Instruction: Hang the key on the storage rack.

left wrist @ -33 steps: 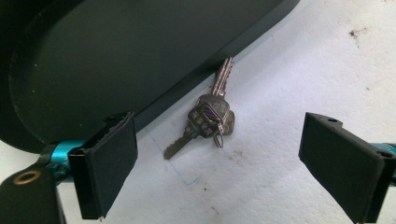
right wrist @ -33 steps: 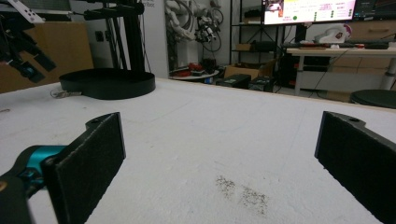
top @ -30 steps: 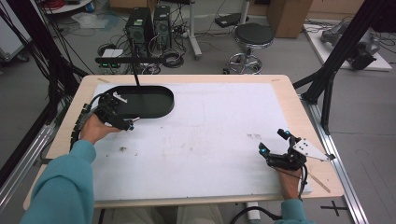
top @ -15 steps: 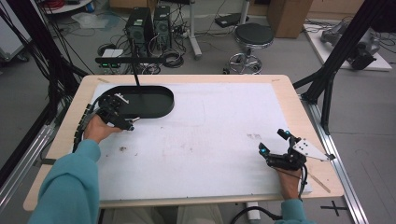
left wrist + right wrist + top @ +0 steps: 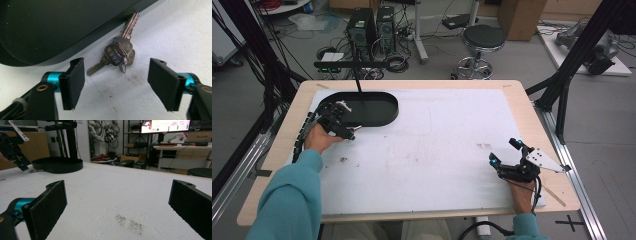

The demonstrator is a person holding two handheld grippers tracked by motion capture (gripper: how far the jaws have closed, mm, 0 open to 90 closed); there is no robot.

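A bunch of silver keys (image 5: 117, 53) on a ring lies on the white table sheet (image 5: 437, 145), against the rim of a black oval stand base (image 5: 50, 27). My left gripper (image 5: 116, 75) points down at the keys near the table's far left (image 5: 344, 131). Its jaws have just been closing. The keys lie just beyond the pads (image 5: 75, 82), which touch nothing. My right gripper (image 5: 504, 151) rests low at the near right, open, with only bare sheet between its pads (image 5: 48, 205). In the right gripper view the left gripper (image 5: 21, 165) is far off beside the base (image 5: 57, 165).
A thin pole rises from the black base (image 5: 362, 107) to a crossbar (image 5: 352, 64). A dark smudge (image 5: 130, 222) marks the sheet ahead of the right gripper. The wooden table edge (image 5: 532, 115) borders the sheet. A stool (image 5: 482, 40) and computer towers stand beyond the table.
The left gripper's jaws have narrowed over the keys, and the hand has barely shifted. The right gripper has stayed put.
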